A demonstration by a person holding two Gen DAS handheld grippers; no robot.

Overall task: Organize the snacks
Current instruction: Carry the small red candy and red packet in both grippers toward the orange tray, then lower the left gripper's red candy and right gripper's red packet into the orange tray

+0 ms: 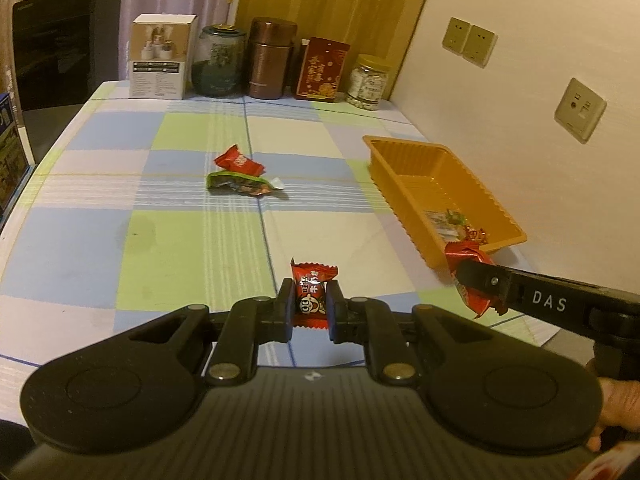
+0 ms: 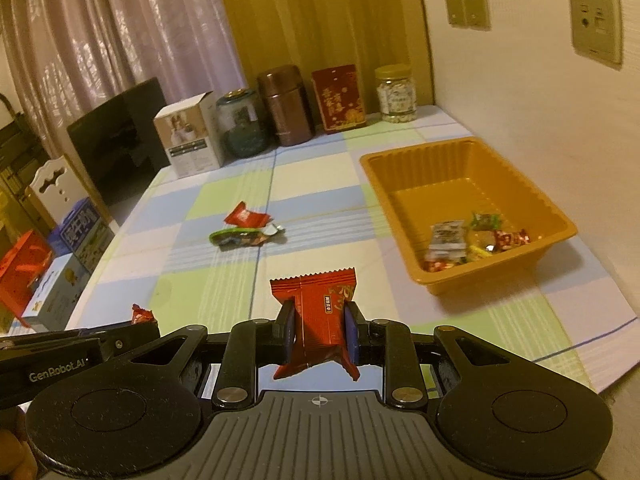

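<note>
Left wrist view: your left gripper (image 1: 311,304) has its jaws nearly closed on a small red candy (image 1: 313,294), pads pressing both sides, wrapper end sticking up past the fingertips. Ahead of the jaws, well apart, a red packet (image 1: 239,160) lies touching a green packet (image 1: 240,184) on the checked tablecloth (image 1: 180,216). Ahead and right of the jaws sits the orange tray (image 1: 440,184); only part of its contents shows here. Your right gripper (image 1: 476,276) enters from the right, at the tray's near corner, clamped on a crumpled red wrapper (image 1: 468,254).

Right wrist view: your right gripper (image 2: 320,332) grips a red snack bar (image 2: 316,312) upright, jaws narrowly apart around it; printed face and crimped top edge are legible here only. The tray (image 2: 400,168), ahead and right of the jaws, shows its contents fully: several wrapped snacks (image 2: 468,240) piled in the near corner. Your left gripper (image 2: 136,330) appears left of the jaws, red candy tip (image 2: 141,314) just visible. Boxes (image 2: 76,236) beyond the table edge show in this view alone.
</note>
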